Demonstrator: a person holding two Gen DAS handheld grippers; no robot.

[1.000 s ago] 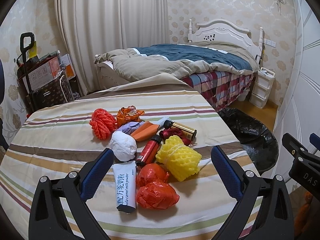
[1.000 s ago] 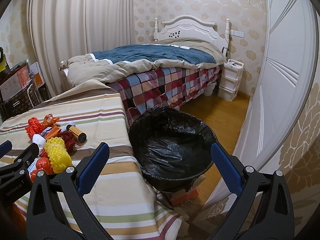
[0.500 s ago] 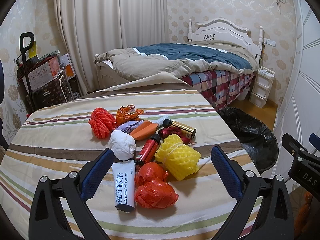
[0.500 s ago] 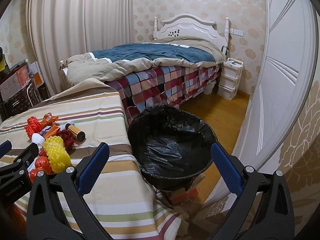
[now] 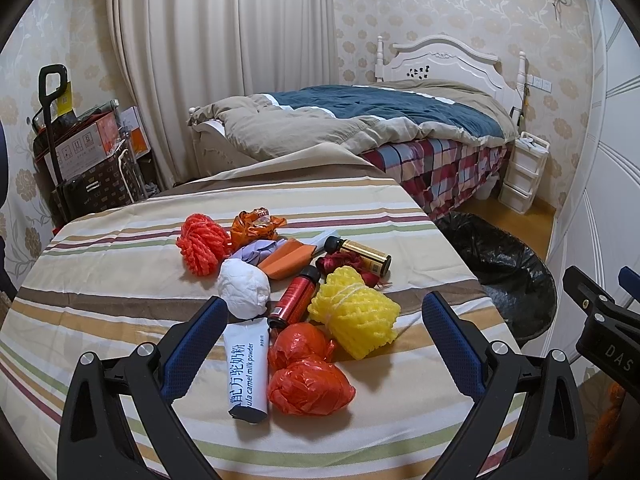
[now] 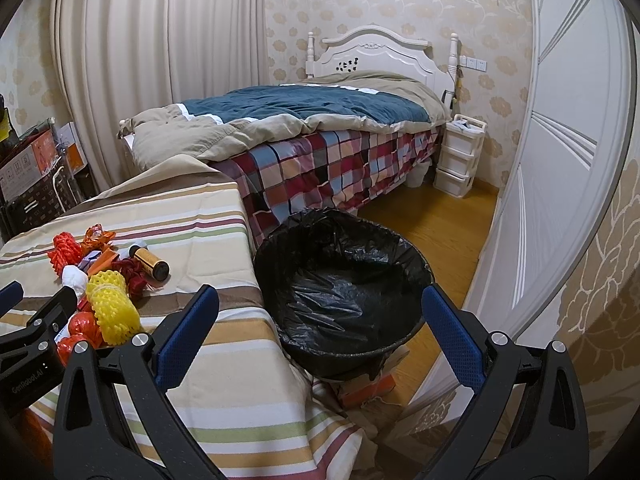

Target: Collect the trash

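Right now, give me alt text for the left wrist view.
An open hand-held gripper hovers over a pile of trash on a striped tablecloth: a white milk powder tube, crumpled red bags, yellow foam netting and small bottles. A black-lined trash bin stands at right, an unmade bed behind.

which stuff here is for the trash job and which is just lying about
For the job: yellow foam net, red bags, white paper ball, camel milk powder pack, black-lined bin.

Just there: bed, white drawers, boxes.
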